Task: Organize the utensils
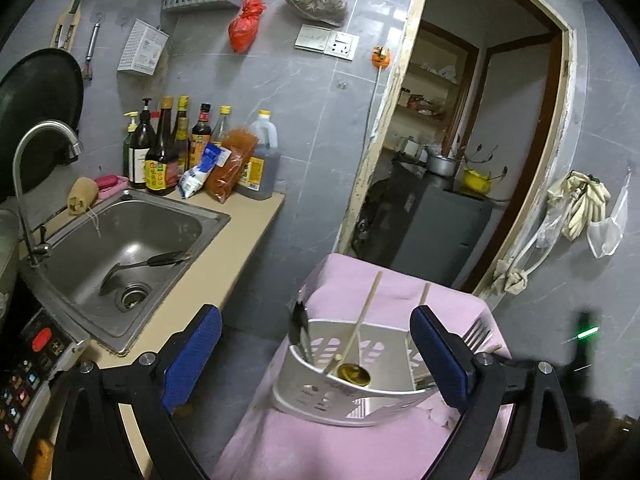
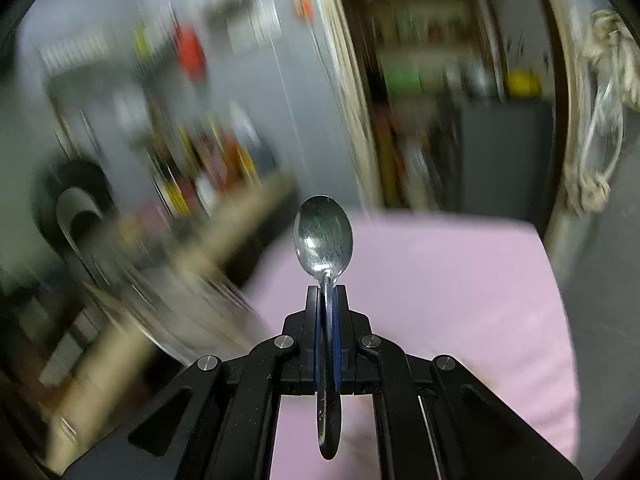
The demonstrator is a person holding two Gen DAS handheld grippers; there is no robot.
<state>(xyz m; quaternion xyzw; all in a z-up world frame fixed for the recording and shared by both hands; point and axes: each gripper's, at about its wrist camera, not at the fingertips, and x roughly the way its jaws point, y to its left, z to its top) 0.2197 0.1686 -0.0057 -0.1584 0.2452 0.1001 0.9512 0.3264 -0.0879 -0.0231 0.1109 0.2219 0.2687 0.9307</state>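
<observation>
While the right gripper [image 2: 329,292] is pointed a little downward over the pink cloth [image 2: 460,300], its two blue pads are pressed tight on the neck of a metal spoon [image 2: 323,236]. The spoon is held on edge between the pads. Its shiny bowl is stuck out ahead of the tips, and its dark handle end is seen hanging back under the gripper. The bowl is silver and a bit scratched. Much of the room in the right wrist view is blurred.

The left gripper [image 1: 316,354] is tilted down toward the near part of the pink cloth. Its blue fingers [image 1: 192,356] are spread wide apart, and nothing is held between them.

A white utensil basket [image 1: 320,396] with slots in its wall is stood on the cloth, between the wide fingers but not touched by them. Inside it, chopsticks [image 1: 362,320] are leaned up toward the far edge of the cloth. A dark utensil [image 1: 300,328] is stood at the basket's left end, and a fork [image 1: 478,334] is seen at its right end. Something round and gold-brown is seen at the bottom.

In the steel sink [image 1: 208,216] set in the counter, a dark spatula [image 1: 148,262] is laid near the drain.
</observation>
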